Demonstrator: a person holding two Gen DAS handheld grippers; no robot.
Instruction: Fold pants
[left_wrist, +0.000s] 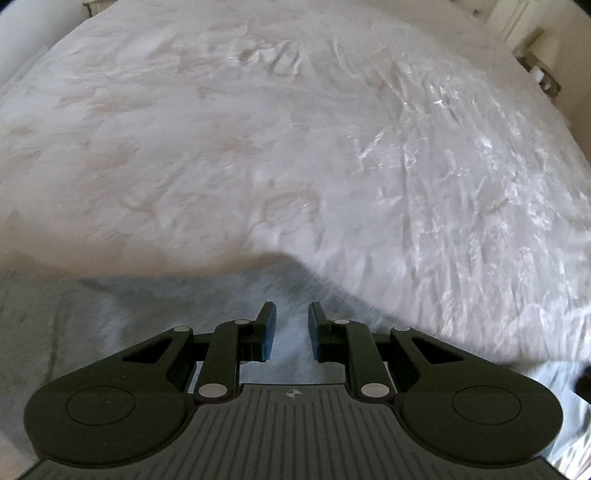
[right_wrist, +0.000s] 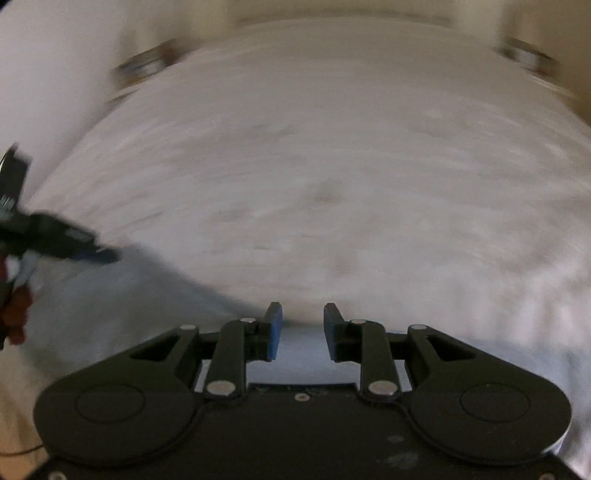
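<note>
Light blue-grey pants (left_wrist: 155, 306) lie on the near edge of a white bed (left_wrist: 258, 129), right under my left gripper (left_wrist: 291, 314), which is open and empty just above the fabric. In the blurred right wrist view the pants (right_wrist: 147, 317) spread at lower left. My right gripper (right_wrist: 303, 315) is open and empty over their far edge. The left gripper (right_wrist: 66, 243) also shows there at the far left, above the pants, with the person's hand below it.
The white bedcover (right_wrist: 332, 166) is wrinkled and fills most of both views. A bedside stand (left_wrist: 535, 59) sits at the far right corner of the bed, with pale walls behind. Another stand (right_wrist: 147, 62) shows blurred at the far left.
</note>
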